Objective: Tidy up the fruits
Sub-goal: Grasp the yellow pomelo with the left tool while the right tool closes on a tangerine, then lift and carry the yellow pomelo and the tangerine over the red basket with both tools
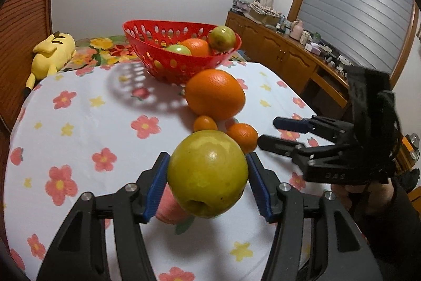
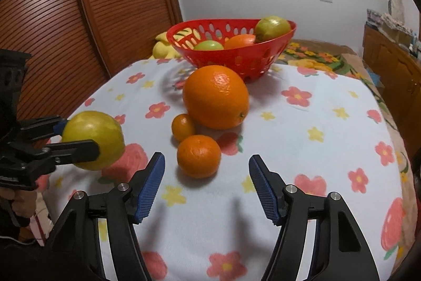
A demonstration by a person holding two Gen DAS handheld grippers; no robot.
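Left gripper (image 1: pixel 208 170) is clamped on a yellow-green apple (image 1: pixel 208 174), blue pads pressed to both flanks, fruit lifted off the cloth w/ its dimpled end facing the cam. Seen from the right wrist view, same apple (image 2: pixel 94 140) sits at far left, clear of the table. Prob held up like that for the carry to the basket, i.e. pick done, drop not yet.

Moving right along the flowered tablecloth (image 2: pixel 329 128): a small kumquat-type fruit (image 2: pixel 183 127), a mandarin (image 2: pixel 199 156) just in front of it, and a big orange (image 2: pixel 216 96) behind, all three bunched close, touching or nearly. They're still loose on the table, so approx half the sorting is left. Red perforated basket (image 2: pixel 236 54) stands past the big orange at the far end, already holding a green apple, an orange and another yellow-green fruit on the rim side.

Right gripper (image 2: pixel 207 175) is spread wide, holding nothing, jaws low over the cloth w/ the mandarin roughly centred ahead of them but not btw the pads yet. Looks lined up for that as the next pick. Round, smooth skin; could roll into its neighbours if nudged.
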